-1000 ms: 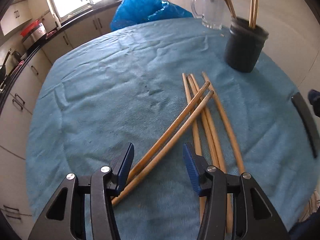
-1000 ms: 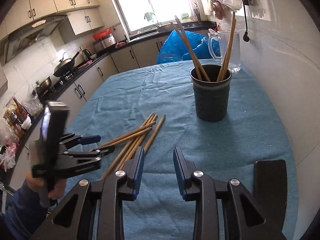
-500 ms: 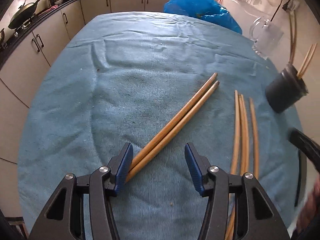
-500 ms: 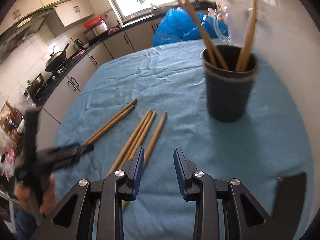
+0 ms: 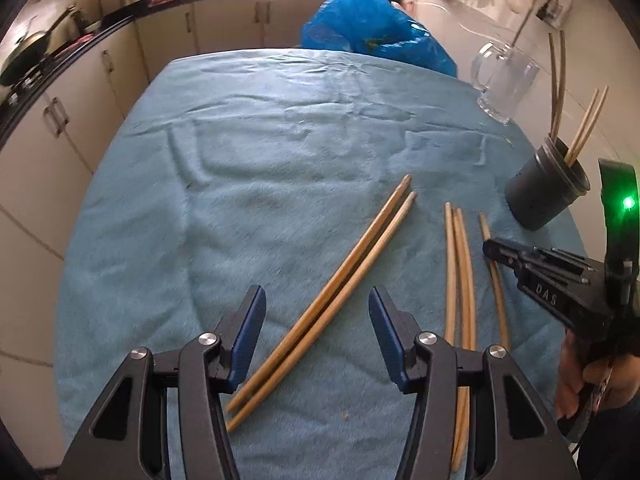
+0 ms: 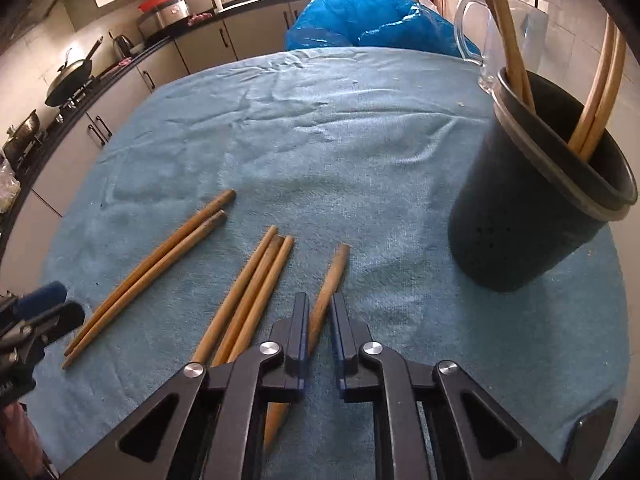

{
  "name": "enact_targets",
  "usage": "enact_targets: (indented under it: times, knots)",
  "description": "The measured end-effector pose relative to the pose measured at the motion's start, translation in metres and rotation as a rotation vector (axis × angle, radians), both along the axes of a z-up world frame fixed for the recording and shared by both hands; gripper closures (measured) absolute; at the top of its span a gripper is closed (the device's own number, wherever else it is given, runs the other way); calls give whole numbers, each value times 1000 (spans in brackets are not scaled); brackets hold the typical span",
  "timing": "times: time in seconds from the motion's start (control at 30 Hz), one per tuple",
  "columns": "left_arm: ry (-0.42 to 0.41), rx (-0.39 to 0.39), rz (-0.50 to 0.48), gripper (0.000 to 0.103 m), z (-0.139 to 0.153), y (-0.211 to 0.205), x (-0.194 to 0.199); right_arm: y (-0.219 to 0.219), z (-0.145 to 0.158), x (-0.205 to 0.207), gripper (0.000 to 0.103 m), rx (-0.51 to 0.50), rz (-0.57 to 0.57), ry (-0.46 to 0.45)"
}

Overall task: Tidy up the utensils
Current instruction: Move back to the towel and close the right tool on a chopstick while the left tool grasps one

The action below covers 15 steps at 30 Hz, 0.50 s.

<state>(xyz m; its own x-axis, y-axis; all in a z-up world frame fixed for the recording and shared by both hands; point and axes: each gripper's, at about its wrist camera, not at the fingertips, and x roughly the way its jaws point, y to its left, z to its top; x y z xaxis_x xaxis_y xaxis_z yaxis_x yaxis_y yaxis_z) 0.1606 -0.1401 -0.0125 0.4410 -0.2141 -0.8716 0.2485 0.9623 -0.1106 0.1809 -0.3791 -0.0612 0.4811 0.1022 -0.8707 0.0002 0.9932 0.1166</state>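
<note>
Several wooden chopsticks lie on a blue cloth. My left gripper [image 5: 316,332] is open over the near end of a diagonal pair [image 5: 336,292], not touching it. My right gripper [image 6: 319,316] is shut on a single chopstick [image 6: 330,276] that lies on the cloth, to the right of a bundle of three [image 6: 256,292]. A dark holder cup [image 6: 532,216] with several chopsticks in it stands at the right. In the left wrist view the right gripper [image 5: 496,250] sits over the single chopstick [image 5: 498,300], with the cup [image 5: 540,192] beyond.
A clear glass jug [image 5: 502,80] and a blue plastic bag [image 5: 372,44] sit at the table's far side. Kitchen cabinets and a counter with a wok [image 6: 68,76] run along the left. The left gripper shows at the left edge of the right wrist view [image 6: 36,312].
My right gripper moved down and forward to the single chopstick and closed on it. My left gripper shifted a little over the diagonal pair and stayed open.
</note>
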Motion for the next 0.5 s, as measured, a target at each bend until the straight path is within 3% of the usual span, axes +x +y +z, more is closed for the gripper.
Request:
enact_targets:
  times: [0.2, 0.5]
  knots:
    - [58, 40, -104, 50, -4, -36, 46, -22, 1, -18, 96, 41, -33, 15]
    - [129, 64, -164, 50, -19, -93, 99, -31, -1, -34, 95, 114, -26, 3]
